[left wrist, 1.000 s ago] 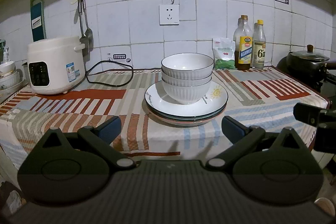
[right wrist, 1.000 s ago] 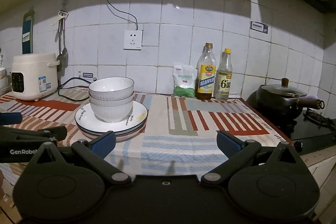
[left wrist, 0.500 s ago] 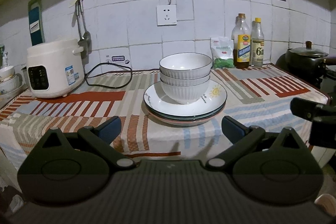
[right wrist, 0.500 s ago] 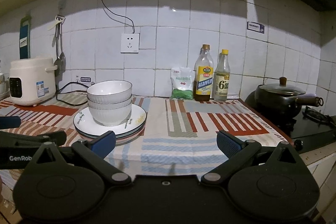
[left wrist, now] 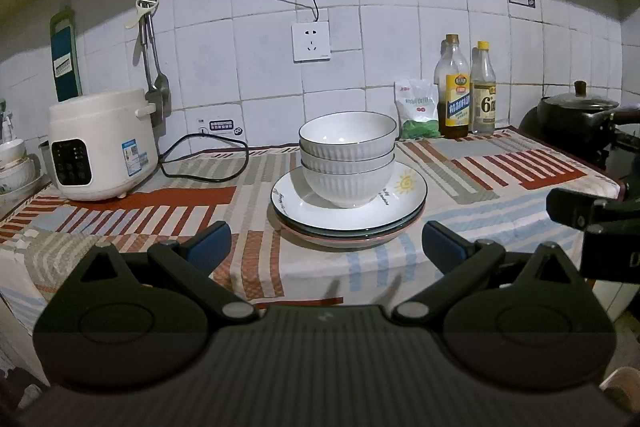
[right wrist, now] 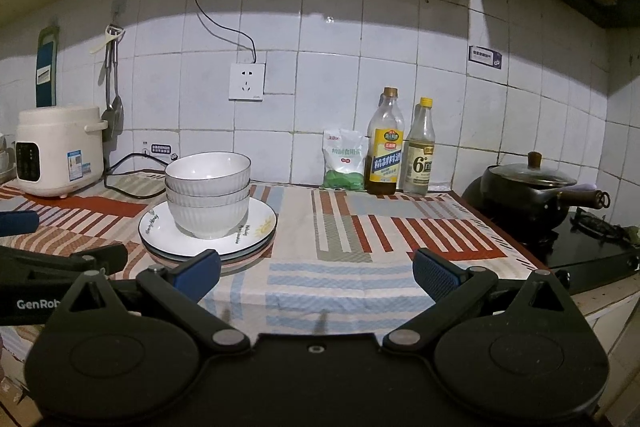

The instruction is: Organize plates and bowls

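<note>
Three white ribbed bowls [left wrist: 347,157] [right wrist: 208,193] are nested in a stack on a pile of plates [left wrist: 404,205] [right wrist: 256,227], the top one white with a sun drawing. The pile rests on the striped cloth of the counter. My left gripper [left wrist: 326,247] is open and empty, held back from the counter's front edge, facing the pile. My right gripper [right wrist: 316,273] is open and empty too, to the right of the pile and short of the counter edge. The left gripper's body shows at the left edge of the right wrist view.
A white rice cooker [left wrist: 102,145] with its black cord stands at the back left, more bowls [left wrist: 14,167] beyond it. A salt bag [right wrist: 344,159] and two bottles [right wrist: 386,143] line the tiled wall. A black lidded pot [right wrist: 532,189] sits on the stove at right.
Both grippers have drawn back and risen a little; the view tilts up toward the wall. The stacked bowls and plates have not moved.
</note>
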`<action>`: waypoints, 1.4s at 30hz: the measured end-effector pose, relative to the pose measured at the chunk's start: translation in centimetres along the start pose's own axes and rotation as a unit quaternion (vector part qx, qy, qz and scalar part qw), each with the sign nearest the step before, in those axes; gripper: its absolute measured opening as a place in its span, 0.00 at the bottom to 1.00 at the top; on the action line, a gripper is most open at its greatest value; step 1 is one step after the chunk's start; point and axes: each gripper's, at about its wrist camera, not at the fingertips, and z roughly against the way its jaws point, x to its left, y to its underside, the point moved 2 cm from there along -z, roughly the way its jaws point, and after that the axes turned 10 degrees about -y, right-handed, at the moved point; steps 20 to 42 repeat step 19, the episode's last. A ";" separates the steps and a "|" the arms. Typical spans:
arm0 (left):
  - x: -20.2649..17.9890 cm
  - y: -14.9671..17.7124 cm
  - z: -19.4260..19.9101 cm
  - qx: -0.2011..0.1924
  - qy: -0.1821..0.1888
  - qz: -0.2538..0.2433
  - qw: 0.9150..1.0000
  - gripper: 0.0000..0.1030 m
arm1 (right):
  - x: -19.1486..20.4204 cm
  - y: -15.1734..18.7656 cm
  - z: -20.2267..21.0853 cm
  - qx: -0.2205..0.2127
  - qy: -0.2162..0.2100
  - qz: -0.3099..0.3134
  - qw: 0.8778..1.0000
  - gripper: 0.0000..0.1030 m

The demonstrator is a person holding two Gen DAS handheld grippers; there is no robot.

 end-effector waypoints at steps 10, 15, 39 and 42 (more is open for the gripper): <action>0.3 0.1 -0.3 0.008 -0.001 0.006 1.000 1.00 | -0.4 0.2 -0.2 0.005 0.003 -0.007 1.000 1.00; 0.3 0.1 -0.4 0.010 -0.001 0.007 1.000 1.00 | -0.6 0.2 -0.2 0.005 0.004 -0.010 1.000 1.00; 0.4 0.1 -0.3 0.013 0.008 0.012 1.000 1.00 | -0.7 0.3 -0.2 0.004 0.004 -0.009 1.000 1.00; 0.4 0.1 -0.3 0.013 0.008 0.012 1.000 1.00 | -0.7 0.3 -0.2 0.004 0.004 -0.009 1.000 1.00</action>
